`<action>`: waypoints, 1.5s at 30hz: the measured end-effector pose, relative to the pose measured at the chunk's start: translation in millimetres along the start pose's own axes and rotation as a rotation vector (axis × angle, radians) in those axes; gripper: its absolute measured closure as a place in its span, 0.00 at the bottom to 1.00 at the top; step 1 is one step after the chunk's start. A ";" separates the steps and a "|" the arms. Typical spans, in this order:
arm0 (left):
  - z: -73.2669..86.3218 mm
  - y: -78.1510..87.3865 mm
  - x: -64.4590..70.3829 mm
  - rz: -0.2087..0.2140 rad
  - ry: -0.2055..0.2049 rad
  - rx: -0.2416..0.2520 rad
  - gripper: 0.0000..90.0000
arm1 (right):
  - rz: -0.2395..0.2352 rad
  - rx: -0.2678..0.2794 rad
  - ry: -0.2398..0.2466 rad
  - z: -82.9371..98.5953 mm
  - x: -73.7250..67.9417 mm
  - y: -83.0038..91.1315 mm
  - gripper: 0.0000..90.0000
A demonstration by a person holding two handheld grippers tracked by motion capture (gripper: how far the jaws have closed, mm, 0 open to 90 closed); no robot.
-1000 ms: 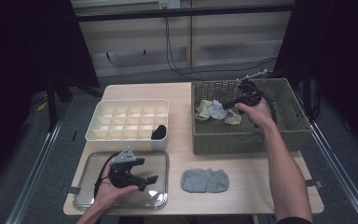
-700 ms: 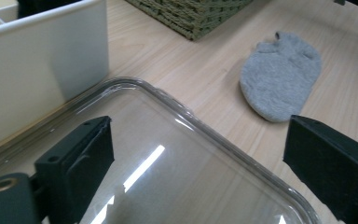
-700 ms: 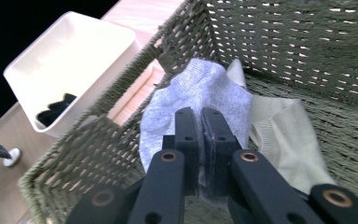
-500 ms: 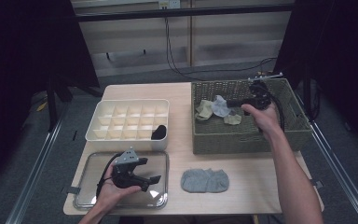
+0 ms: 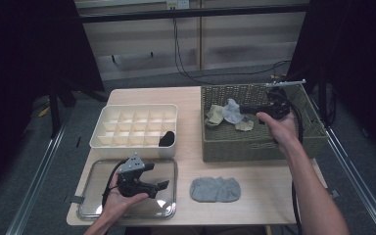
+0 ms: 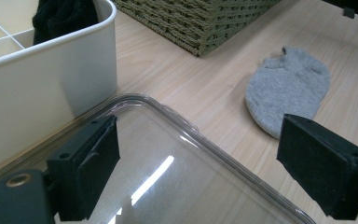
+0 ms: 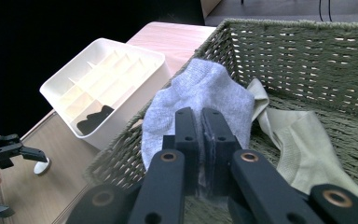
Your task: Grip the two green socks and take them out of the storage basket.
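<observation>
Right gripper view shows your right tool clenched on a pale grey sock, lifted over the wicker basket beside a beige sock. Your left tool hangs released above the clear lid on the tabletop. No lettering seems readable on the white divided organizer, though it is small.

No legible text, labels, brands or numbers anywhere.
</observation>
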State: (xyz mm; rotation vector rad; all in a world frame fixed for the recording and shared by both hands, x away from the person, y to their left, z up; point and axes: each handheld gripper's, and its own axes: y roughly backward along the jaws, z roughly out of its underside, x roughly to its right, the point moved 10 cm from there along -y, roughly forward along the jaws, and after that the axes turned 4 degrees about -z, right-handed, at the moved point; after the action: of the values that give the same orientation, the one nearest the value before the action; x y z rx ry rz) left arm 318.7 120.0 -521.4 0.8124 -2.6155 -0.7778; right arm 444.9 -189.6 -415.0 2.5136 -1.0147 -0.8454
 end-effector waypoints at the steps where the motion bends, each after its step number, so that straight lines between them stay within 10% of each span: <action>1: -0.4 0.3 0.3 0.002 -0.001 0.001 0.13 | -0.008 0.002 0.002 0.6 -2.8 1.0 0.96; 23: -6.4 -7.3 9.9 0.043 0.029 -0.006 0.17 | -0.031 0.048 0.046 10.2 -53.9 31.3 0.96; 45: -29.5 -15.1 40.6 0.128 -0.043 0.025 0.34 | -0.068 0.025 0.034 70.2 -96.6 39.1 0.96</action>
State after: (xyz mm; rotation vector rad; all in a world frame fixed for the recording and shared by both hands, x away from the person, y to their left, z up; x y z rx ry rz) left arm 305.2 73.4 -501.4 0.6343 -2.6888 -0.7363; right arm 324.8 -152.7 -412.0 2.5878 -0.9391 -0.8112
